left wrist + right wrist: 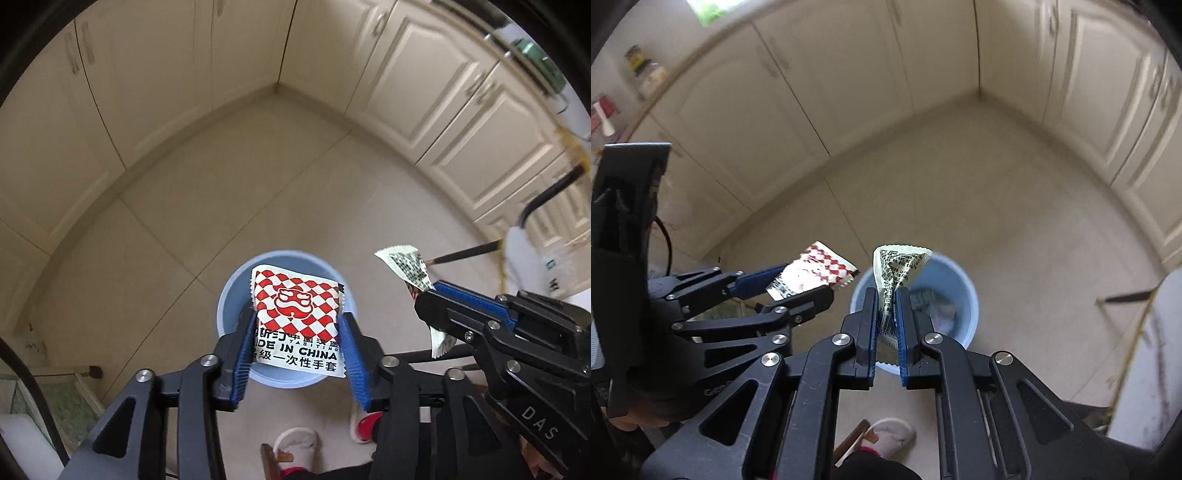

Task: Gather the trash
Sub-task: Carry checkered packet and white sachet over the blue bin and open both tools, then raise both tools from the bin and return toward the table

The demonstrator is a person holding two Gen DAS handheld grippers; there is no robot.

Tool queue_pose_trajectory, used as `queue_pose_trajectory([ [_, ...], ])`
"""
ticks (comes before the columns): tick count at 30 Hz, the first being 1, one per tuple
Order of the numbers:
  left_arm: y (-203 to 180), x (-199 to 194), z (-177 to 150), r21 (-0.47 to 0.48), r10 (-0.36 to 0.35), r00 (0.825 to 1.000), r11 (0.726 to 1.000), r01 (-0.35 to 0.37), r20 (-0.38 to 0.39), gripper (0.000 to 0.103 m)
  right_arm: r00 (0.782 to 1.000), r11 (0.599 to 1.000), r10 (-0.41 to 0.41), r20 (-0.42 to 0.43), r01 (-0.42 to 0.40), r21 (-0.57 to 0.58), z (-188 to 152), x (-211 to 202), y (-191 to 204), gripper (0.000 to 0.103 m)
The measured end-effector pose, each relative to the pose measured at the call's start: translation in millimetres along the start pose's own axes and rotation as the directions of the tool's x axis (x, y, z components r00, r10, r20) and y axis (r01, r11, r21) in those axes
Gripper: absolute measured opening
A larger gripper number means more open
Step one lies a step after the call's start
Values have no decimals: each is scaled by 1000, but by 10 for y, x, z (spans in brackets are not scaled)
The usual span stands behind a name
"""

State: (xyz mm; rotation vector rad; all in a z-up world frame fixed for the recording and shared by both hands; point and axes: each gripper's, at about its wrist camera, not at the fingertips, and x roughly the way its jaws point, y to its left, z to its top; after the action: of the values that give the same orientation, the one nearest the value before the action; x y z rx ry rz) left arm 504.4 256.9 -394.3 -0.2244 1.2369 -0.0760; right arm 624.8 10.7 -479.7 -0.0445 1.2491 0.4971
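Observation:
My left gripper (pixel 297 325) is shut on a red-and-white checkered packet (pixel 297 314) and holds it right above a light blue bin (pixel 229 295) on the floor. My right gripper (pixel 888 295) is shut on a pale green printed wrapper (pixel 899 267), held over the near rim of the same bin (pixel 964 295). Some trash (pixel 932 306) lies inside the bin. The right gripper (pixel 424 302) with its wrapper (pixel 410 266) shows at the right of the left wrist view. The left gripper (pixel 798 284) with its packet (pixel 816 271) shows at the left of the right wrist view.
Cream cabinet doors (pixel 443 92) line the room's corner behind the bin. The floor is beige tile (pixel 221 206). A dark broom handle (pixel 465 253) lies at the right. The person's slippered foot (pixel 890 435) is at the bottom. A glass-topped stand (pixel 55 398) is at the lower left.

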Motion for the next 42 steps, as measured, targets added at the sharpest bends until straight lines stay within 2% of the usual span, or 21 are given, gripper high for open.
queue_pose_trajectory([
  [4,80,343,229,-10,23,998,1000,-24,-58,49,998,998,25,-62,-21,61,-2,435,-287,10],
  [5,102,402,275,-14,35,997,999,-36,-67,54,997,997,31,-75,-26,70,-6,537,-351,10],
  [7,171,539,356,-34,47,995,998,-50,-84,59,995,996,37,-90,-30,80,16,659,-452,10],
  [11,131,681,561,-58,48,992,997,-56,-120,62,992,994,64,-108,-53,99,-7,833,-562,14],
  [16,11,567,656,-89,71,991,993,-81,-111,62,990,991,91,-106,-80,104,-9,938,-516,16],
  [18,-14,464,578,-101,78,992,991,-88,-100,62,990,991,99,-97,-89,101,-32,900,-509,24],
  [19,-17,411,535,-106,80,992,990,-90,-96,62,991,991,98,-91,-88,102,-32,865,-501,26],
  [21,-91,278,476,-123,83,994,988,-92,-74,62,992,991,97,-81,-89,98,-39,786,-476,39],
  [25,-113,24,401,-145,87,996,985,-91,-30,62,995,993,86,-43,-83,78,-11,530,-349,52],
  [29,-226,-261,330,-146,102,995,985,-98,20,62,999,997,49,-2,-49,61,-6,130,-199,69],
  [32,-324,-518,243,-142,126,989,983,-115,76,63,999,999,-2,33,1,36,-23,-201,-40,87],
  [33,-365,-647,214,-139,132,986,983,-116,105,63,999,1000,-11,48,10,26,-39,-306,-4,92],
  [37,-501,-1001,87,-136,155,969,982,-130,195,64,993,999,-40,109,40,5,-50,-727,234,97],
  [39,-588,-1213,2,-136,167,954,981,-136,250,66,987,998,-64,149,67,-19,-75,-971,385,103],
  [42,-773,-1557,-125,-125,172,925,983,-137,340,70,967,993,-93,236,106,-43,-146,-1408,596,103],
])
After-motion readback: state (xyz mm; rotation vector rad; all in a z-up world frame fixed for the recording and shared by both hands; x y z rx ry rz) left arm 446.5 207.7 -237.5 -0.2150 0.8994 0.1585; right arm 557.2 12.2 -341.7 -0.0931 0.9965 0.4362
